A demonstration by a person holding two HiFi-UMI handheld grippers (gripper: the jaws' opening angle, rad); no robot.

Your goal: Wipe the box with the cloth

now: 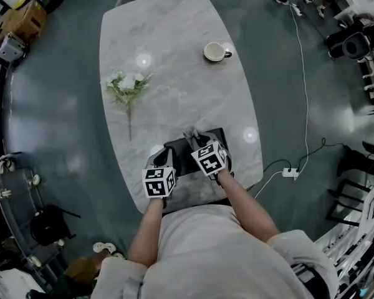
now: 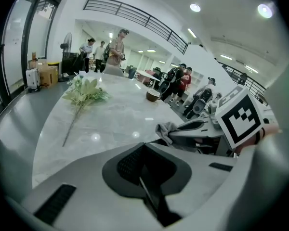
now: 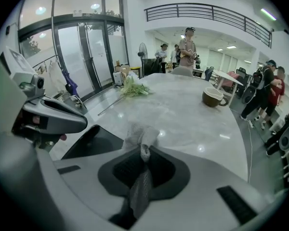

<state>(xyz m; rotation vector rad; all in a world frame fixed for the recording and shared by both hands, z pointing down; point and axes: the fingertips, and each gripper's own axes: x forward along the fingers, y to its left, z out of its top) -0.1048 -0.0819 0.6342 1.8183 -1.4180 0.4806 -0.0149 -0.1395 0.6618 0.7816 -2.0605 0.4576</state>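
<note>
Right gripper [image 1: 198, 139]: jaws clamped on the grey cloth [image 3: 141, 136], bunched at the tips over the black box [image 1: 182, 156].
Left gripper [image 1: 163, 157]: jaws closed on a thin dark edge at the box's left side.
Box sits at the near edge of the marble table [image 1: 174, 73].

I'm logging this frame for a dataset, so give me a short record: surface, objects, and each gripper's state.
surface: marble table
box: dark, flat, at the near table edge
left gripper: fingers shut on the box edge
right gripper: fingers shut on the cloth, above the box
elsewhere: cup, flower sprig
</note>
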